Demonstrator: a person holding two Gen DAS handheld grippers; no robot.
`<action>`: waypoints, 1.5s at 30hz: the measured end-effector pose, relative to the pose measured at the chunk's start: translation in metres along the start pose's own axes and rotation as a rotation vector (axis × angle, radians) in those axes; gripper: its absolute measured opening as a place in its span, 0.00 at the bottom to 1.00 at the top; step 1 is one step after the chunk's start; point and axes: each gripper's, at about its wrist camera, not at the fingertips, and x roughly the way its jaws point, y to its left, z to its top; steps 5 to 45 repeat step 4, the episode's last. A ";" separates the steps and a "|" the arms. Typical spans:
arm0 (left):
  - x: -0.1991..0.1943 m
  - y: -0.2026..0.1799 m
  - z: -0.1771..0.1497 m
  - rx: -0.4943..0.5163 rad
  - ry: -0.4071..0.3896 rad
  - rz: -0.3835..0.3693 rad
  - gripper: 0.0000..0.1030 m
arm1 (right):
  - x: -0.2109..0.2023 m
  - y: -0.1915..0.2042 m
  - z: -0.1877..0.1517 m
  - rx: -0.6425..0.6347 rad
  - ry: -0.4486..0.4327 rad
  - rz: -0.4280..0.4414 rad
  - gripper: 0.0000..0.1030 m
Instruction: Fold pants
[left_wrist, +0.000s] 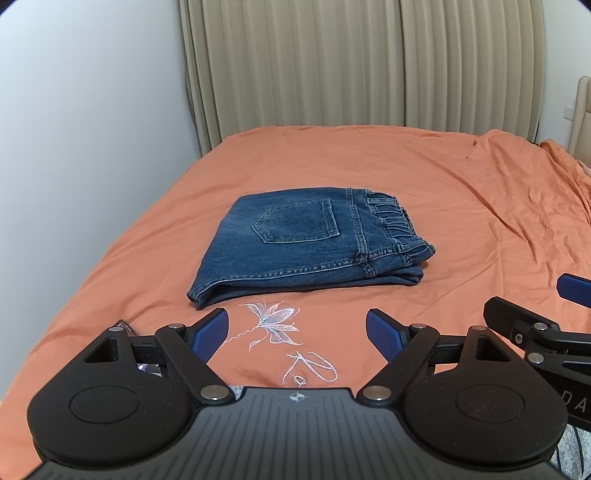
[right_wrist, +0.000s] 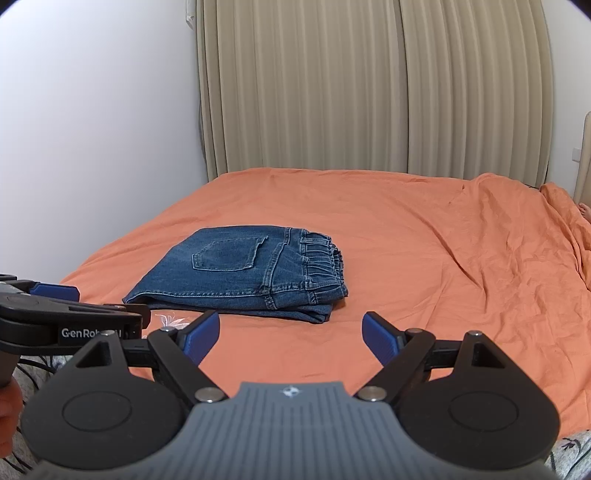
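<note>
The jeans (left_wrist: 306, 243) lie folded into a compact stack on the orange sheet (left_wrist: 424, 192), with a back pocket (left_wrist: 297, 220) facing up and the gathered waistband (left_wrist: 397, 225) along the stack's right edge. Several layers of denim show at the near edge of the stack. Nothing rests on the jeans and neither tool touches them.

The left gripper (left_wrist: 297, 334) sits just in front of the jeans, its blue-padded fingers spread wide with nothing between them. Under that gap, just in front of the jeans, a white embroidered flower (left_wrist: 275, 321) and some script are stitched into the sheet.

The right gripper (right_wrist: 290, 334) sits in front of the jeans and toward their right, jaws likewise wide apart and holding nothing. In its view the left tool's body shows at the left edge, in front of the jeans' near left corner.

Behind the jeans the sheet runs back to beige curtains (left_wrist: 351, 62); a white wall (left_wrist: 85, 110) stands to the left of them. Right of the jeans the sheet is wrinkled and bunched. No containers are visible in either view.
</note>
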 end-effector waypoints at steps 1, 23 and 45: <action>0.000 -0.001 0.000 0.004 -0.005 0.001 0.95 | 0.000 0.000 0.000 0.000 0.001 0.000 0.78; -0.001 -0.002 0.000 0.010 -0.015 0.001 0.95 | 0.000 -0.001 -0.001 -0.001 0.004 -0.002 0.78; -0.001 -0.002 0.000 0.010 -0.015 0.001 0.95 | 0.000 -0.001 -0.001 -0.001 0.004 -0.002 0.78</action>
